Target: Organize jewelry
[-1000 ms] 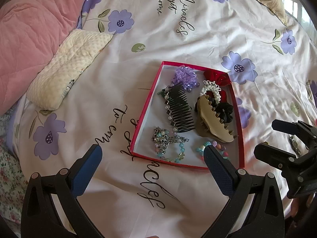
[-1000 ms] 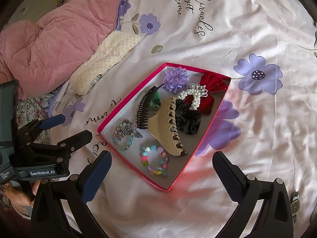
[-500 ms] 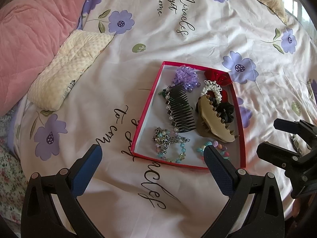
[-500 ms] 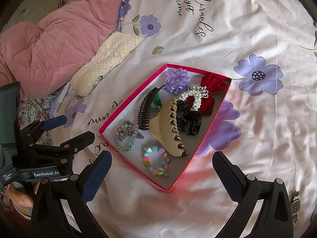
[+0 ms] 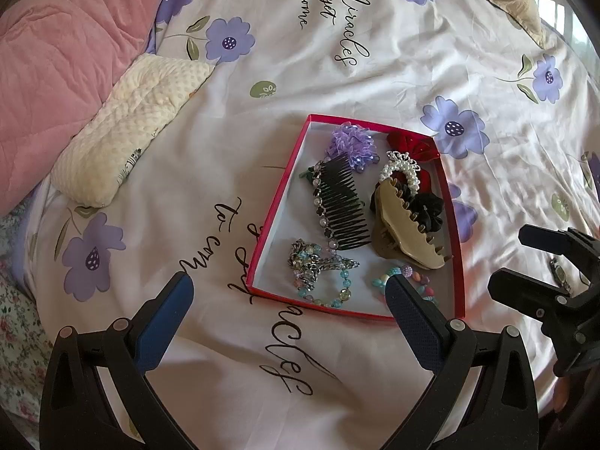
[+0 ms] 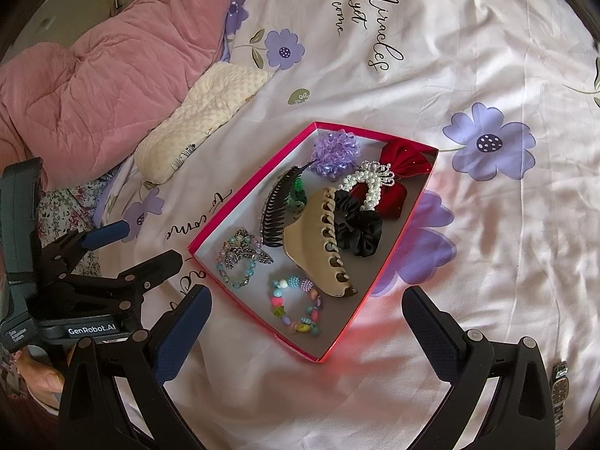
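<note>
On the flowered bedsheet (image 6: 450,56), near its middle: a shallow red box (image 6: 255,187) holding nearly all the pieces. Along the box's far edge, a purple ruffled hair tie (image 6: 335,152) and a red velvet bow (image 6: 405,159), with a pearl band (image 6: 369,183) resting on the bow. Toward the right edge, a black scrunchie (image 6: 358,228) pressed against a beige claw clip (image 6: 311,247); beside the clip, a black comb (image 6: 279,206) propped on its teeth. At the near left corner, a chain-and-bead bracelet (image 6: 240,258); just beside it along the near edge, a coloured bead bracelet (image 6: 296,305). Well outside the box, by the bed's near right edge, a wristwatch (image 6: 560,386) lying face up.

Left gripper (image 5: 287,288) and right gripper (image 6: 305,296) both spread wide over the near side of the box, gripping nothing.

Likely handling: all light. Fabric ties soft and forgiving, best pinched through the bulk. Bracelets limp and prone to sagging or snagging on neighbours, so best taken across the strand at a free stretch. Clip and comb stiff, smooth plastic, apt to slip; safer held across the spine than on the teeth. Watch the densest and hardest piece, probably best taken across the strap next to the case, away from the glass.

Fits either a near-finished gathering with only the watch left out, or a full box awaiting sorting
</note>
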Demonstrator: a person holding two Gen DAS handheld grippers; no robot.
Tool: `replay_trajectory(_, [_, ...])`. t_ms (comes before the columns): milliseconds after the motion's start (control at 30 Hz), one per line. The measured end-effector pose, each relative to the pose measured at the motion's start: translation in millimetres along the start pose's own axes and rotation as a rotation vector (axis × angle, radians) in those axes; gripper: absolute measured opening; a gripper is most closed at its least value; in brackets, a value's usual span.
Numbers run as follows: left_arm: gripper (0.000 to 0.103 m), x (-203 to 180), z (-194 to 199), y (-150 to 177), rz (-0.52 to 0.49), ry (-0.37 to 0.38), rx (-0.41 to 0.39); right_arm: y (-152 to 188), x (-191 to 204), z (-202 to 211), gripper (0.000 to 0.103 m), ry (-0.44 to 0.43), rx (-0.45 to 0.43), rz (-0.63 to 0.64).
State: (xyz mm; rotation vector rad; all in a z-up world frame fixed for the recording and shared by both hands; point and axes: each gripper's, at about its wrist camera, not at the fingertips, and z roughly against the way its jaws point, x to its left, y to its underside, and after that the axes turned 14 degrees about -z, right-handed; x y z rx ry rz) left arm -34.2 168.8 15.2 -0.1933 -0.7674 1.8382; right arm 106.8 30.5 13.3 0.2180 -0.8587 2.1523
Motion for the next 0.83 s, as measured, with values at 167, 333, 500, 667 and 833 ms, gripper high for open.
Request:
replay_trajectory(167, [0.103,-1.1,-1.3,-0.2,-0.003,0.003,-0.002,-0.1,0.8,-0.1,0.103,-0.001,0.000,-0.002])
replay_trajectory(333, [0.103,-4.8,-2.0,-1.0,-0.008,0.002,-0.003,0.3,-0.3,-0.3,0.103,0.001,0.000,-0.001])
replay_trajectory(500, [0.103,-5.3,-2.6,-0.4,-0.008,0.001,-0.001,0.5,1.5,0.1,0.103,0.003,-0.001,-0.008])
replay_trajectory(667, [0.103,-4.1,-4.4,0.6,-0.001,0.001,0.003,1.4,-0.5,-0.4,0.103,0.004,0.000,-0.014])
replay_trajectory(833, [0.103,-3.2,-5.2,0.3,0.000,0.004,0.004,1.6,-3.5,-3.4,0.103,0.006,0.006,-0.019])
